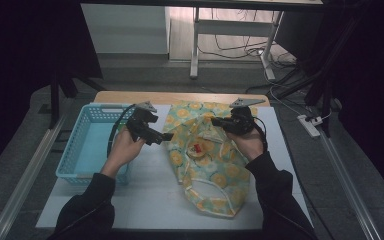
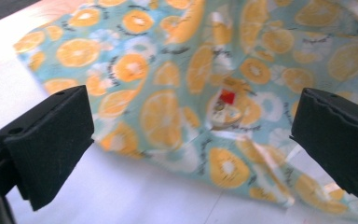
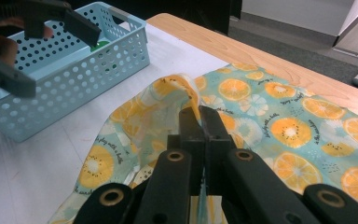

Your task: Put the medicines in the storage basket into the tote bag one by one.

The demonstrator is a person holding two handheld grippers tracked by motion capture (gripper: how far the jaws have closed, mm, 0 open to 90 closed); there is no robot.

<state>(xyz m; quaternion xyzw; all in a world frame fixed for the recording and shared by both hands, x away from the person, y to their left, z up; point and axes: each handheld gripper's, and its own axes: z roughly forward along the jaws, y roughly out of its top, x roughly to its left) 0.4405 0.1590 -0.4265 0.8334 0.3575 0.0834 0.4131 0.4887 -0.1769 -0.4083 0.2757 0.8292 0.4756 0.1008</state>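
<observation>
Softly crumpled orange-print fabric bag (image 1: 207,160) in right gripper (image 1: 219,121) pinched jaws; left gripper (image 1: 164,136) jaws wide, empty.

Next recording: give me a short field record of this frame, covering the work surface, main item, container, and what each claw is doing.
surface: white board on a wooden table
main item: orange-slice print fabric bag, lying crumpled, with a small red-and-cream item at its opening
container: light blue perforated basket, to the left of the bag
left claw: open, nothing between its jaws, pointed at the bag's left edge
right claw: shut on the bag's fabric, holding up a fold
</observation>
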